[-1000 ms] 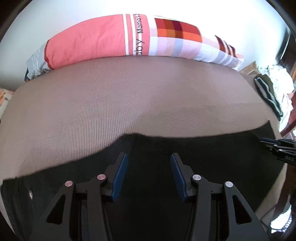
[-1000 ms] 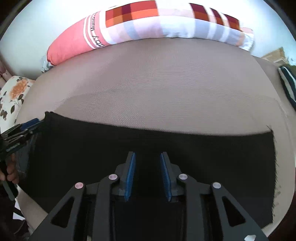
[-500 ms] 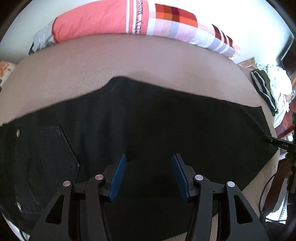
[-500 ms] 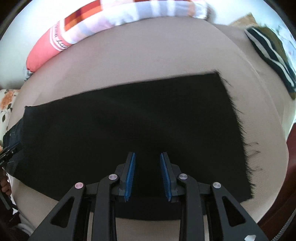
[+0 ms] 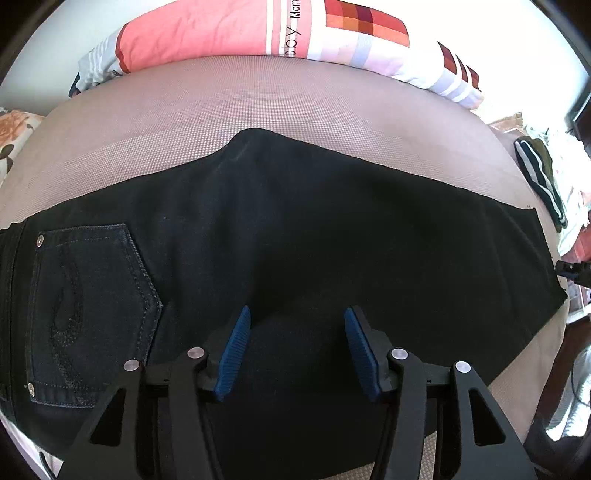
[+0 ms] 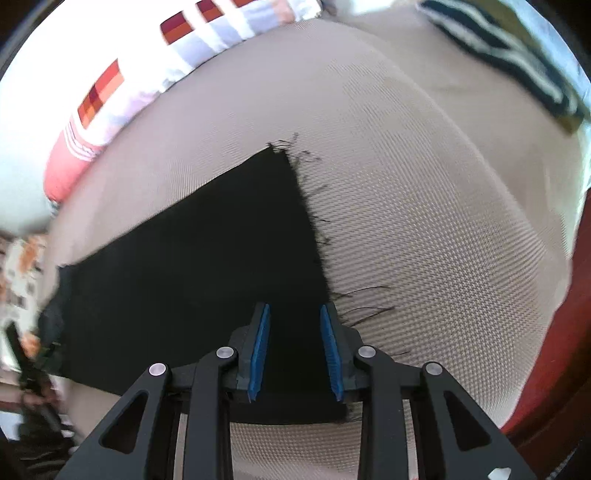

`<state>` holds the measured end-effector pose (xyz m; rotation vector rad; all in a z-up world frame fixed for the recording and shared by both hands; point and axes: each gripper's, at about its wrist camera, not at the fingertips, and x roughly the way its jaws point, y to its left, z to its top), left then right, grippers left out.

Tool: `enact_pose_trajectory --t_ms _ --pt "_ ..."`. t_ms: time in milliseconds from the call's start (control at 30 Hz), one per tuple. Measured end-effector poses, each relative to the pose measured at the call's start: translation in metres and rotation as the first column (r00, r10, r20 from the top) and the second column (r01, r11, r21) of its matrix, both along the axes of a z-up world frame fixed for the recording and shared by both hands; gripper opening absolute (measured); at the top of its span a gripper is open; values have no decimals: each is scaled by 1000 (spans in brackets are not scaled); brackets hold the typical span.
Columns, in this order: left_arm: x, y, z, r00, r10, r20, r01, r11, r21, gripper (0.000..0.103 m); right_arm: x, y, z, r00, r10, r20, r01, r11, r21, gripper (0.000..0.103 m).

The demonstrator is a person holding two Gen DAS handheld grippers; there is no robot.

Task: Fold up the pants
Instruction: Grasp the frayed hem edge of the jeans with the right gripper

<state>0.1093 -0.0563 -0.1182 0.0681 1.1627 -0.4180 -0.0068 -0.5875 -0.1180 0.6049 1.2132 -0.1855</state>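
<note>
Black jeans lie flat across a tan bed, folded lengthwise, with a stitched back pocket at the left. My left gripper is open and empty above the middle of the near edge. In the right wrist view the frayed leg hem runs down the middle of the pants. My right gripper hovers over the hem end near the front edge, jaws apart and holding nothing. Its tip shows at the right edge of the left wrist view.
A long pink and checked pillow lies along the far side of the bed. A dark striped garment lies on a pile at the right, also in the right wrist view. A floral cushion sits far left.
Both grippers have pulled back and risen, so more of the pants shows. The right gripper has swung right toward the frayed hem. Both stay empty.
</note>
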Motion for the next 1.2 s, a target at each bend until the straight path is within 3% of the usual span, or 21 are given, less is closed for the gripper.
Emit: enact_pose_trajectory --t_ms 233,367,533,733,833,1200 --pt "-3 -11 5 1000 -9 12 9 999 35 58 -17 -48 -26 998 -29 54 13 961 278 27" --pt "-6 -27 13 999 -33 18 33 999 1 58 -14 -56 -32 996 -6 90 -26 936 352 27" --pt "-5 -48 11 998 -56 6 56 998 13 58 4 -55 -42 990 39 133 -95 890 447 26" --pt "-4 -60 3 998 -54 27 53 997 53 58 19 -50 -51 981 57 185 -140 867 478 14" --pt "-5 -65 1 997 -65 44 61 995 82 58 18 -48 -54 980 34 195 -123 878 462 4" --pt "-2 -73 -3 996 -63 55 57 992 109 64 1 -24 -30 981 -47 186 -17 945 326 5"
